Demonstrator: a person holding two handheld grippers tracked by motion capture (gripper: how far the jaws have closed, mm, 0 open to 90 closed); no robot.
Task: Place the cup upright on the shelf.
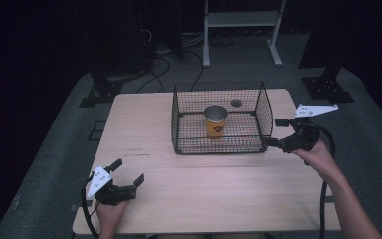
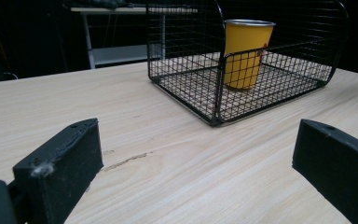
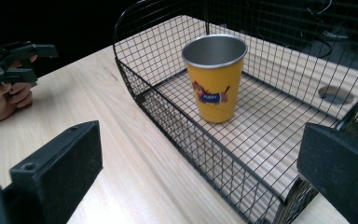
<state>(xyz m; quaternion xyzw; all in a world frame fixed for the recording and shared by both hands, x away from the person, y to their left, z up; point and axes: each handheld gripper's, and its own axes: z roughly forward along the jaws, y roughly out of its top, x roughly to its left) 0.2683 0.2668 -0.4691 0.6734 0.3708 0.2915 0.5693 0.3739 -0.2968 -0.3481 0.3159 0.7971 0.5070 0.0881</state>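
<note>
A black wire basket (image 1: pixel 222 117) sat at the centre of the high view, on the far half of the pale wooden surface (image 1: pixel 209 189). A yellow cup (image 1: pixel 215 121) stood upright inside it, bearing a small printed figure, perhaps a cartoon dog. The left tool (image 1: pixel 128 172) lay in the lower left of that frame, jaws spread wide and holding nothing, well apart from the basket. The right tool (image 1: pixel 274 132) was at the right of the frame, jaws likewise parted and empty, its tips just beside the basket's right wall. A round hole (image 1: pixel 236 103) marked the surface behind the basket.
</note>
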